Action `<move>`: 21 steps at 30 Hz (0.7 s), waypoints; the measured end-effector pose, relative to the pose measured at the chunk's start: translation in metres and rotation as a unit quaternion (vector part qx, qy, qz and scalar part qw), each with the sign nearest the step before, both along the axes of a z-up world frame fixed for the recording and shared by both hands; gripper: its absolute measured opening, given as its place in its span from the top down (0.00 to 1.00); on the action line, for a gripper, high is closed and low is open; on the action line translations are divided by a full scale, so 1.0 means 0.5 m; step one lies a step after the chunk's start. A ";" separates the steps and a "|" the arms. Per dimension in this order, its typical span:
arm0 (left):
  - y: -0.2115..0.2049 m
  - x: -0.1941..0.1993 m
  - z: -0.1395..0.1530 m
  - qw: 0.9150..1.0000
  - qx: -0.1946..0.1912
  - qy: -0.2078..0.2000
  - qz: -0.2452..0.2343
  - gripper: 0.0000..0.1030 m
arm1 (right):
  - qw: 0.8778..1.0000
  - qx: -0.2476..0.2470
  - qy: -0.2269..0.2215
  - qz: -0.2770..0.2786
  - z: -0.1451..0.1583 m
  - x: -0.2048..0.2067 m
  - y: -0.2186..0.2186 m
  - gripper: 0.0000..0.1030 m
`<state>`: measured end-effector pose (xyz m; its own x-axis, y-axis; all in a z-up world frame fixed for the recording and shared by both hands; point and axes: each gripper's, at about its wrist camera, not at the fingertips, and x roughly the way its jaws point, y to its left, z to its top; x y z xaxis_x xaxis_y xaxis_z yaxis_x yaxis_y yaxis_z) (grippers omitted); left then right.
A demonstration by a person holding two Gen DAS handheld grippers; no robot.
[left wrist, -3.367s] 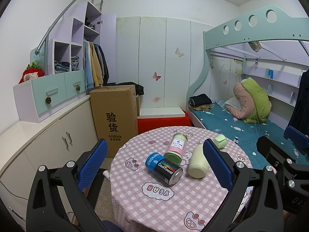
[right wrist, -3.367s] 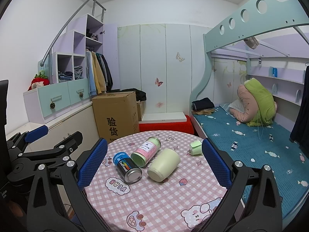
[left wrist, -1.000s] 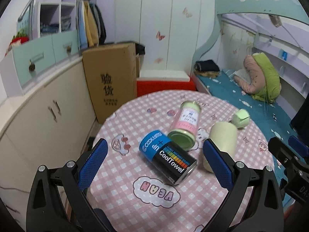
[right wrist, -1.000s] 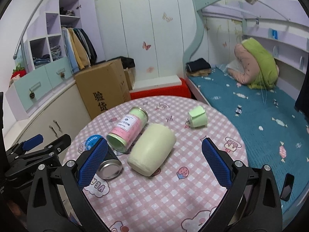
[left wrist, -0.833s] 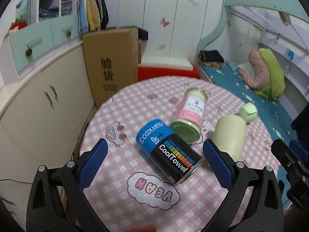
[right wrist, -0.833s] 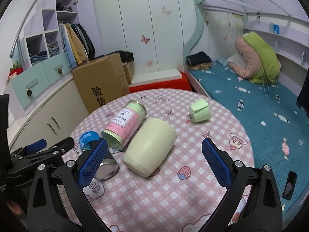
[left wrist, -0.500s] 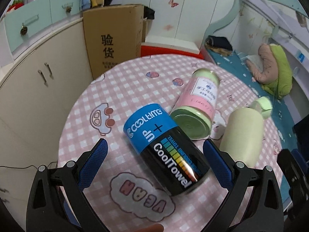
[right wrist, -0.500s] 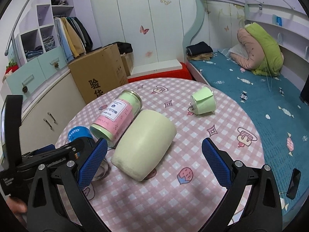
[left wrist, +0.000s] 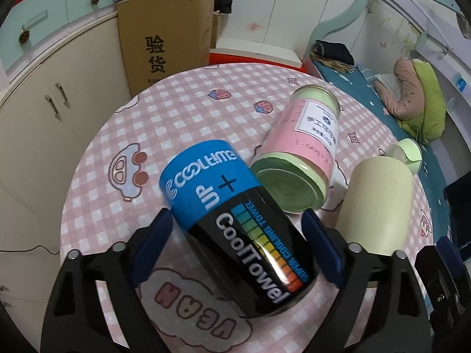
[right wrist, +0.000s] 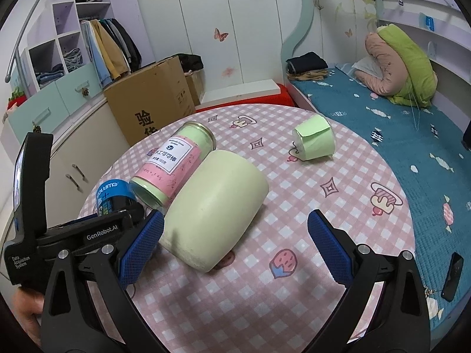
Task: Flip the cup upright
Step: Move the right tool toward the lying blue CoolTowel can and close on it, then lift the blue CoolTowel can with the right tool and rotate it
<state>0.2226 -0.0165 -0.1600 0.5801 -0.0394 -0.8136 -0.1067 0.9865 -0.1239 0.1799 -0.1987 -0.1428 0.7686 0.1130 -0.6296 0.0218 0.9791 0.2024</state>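
Note:
Several containers lie on their sides on the round pink checked table (left wrist: 182, 108). A blue and black CoolTowel can (left wrist: 238, 223) lies between the open fingers of my left gripper (left wrist: 235, 250), its black end nearest me. A pink and green jar (left wrist: 300, 153) touches it on the right. A large pale green cup (right wrist: 215, 206) lies beside the jar, in front of my open, empty right gripper (right wrist: 235, 253). A small green paper cup (right wrist: 315, 141) lies further back. The left gripper's body (right wrist: 73, 232) shows in the right wrist view.
A cardboard box (left wrist: 164, 41) and low cabinets (left wrist: 44, 94) stand left of the table. A bunk bed with a teal cover (right wrist: 397, 123) runs along the right. A phone (right wrist: 452, 276) lies on the bed by the table edge.
Both grippers have moved down and forward toward the table. The left one now straddles the CoolTowel can. The right one is close to the large pale green cup.

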 end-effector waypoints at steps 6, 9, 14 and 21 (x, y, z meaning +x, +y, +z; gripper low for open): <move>0.006 -0.025 0.007 1.000 0.002 -0.003 -0.013 0.30 | 1.000 0.002 0.000 0.003 0.004 -0.013 0.006 0.05; 0.011 -0.046 0.012 1.000 0.004 -0.002 -0.021 0.33 | 1.000 0.003 -0.001 0.007 0.008 -0.025 0.013 0.05; 0.021 -0.100 0.017 0.999 0.009 -0.003 -0.043 0.36 | 1.000 0.001 -0.001 0.014 0.013 -0.055 0.034 0.05; 0.004 -0.174 0.020 0.995 0.014 -0.009 -0.094 0.38 | 1.000 0.004 0.005 0.014 0.009 -0.106 0.049 0.05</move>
